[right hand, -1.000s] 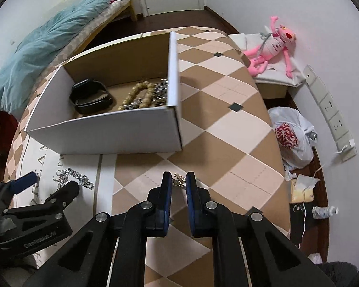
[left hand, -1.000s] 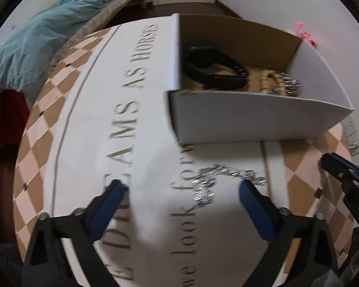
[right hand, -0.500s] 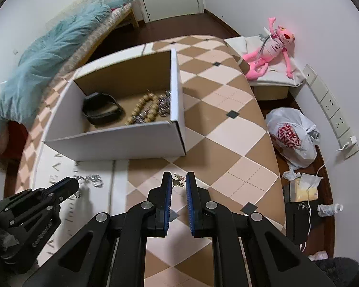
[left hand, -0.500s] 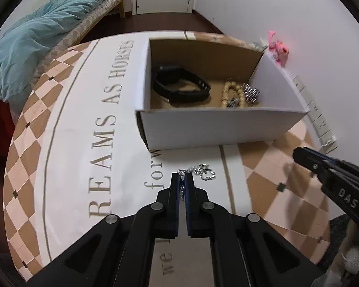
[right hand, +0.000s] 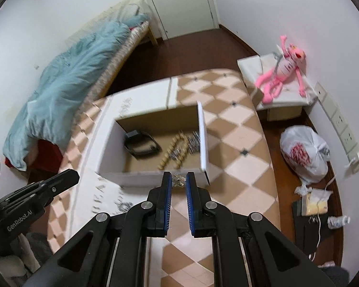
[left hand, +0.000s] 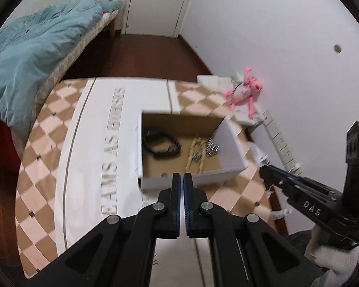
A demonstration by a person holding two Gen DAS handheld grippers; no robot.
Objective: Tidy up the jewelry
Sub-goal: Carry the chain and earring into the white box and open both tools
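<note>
Cardboard box (right hand: 155, 175) now sits lower under both grippers, which have lifted. Left gripper (left hand: 182, 179) stays clenched, chain unseen; right gripper (right hand: 178, 179) grasps a small metal piece (right hand: 179, 181) above the box's front wall.

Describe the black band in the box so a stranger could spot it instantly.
Find the open cardboard box on the checkered table. On its brown floor, the black band lies at the left, apart from the wooden beads: the only dark loop there.
</note>
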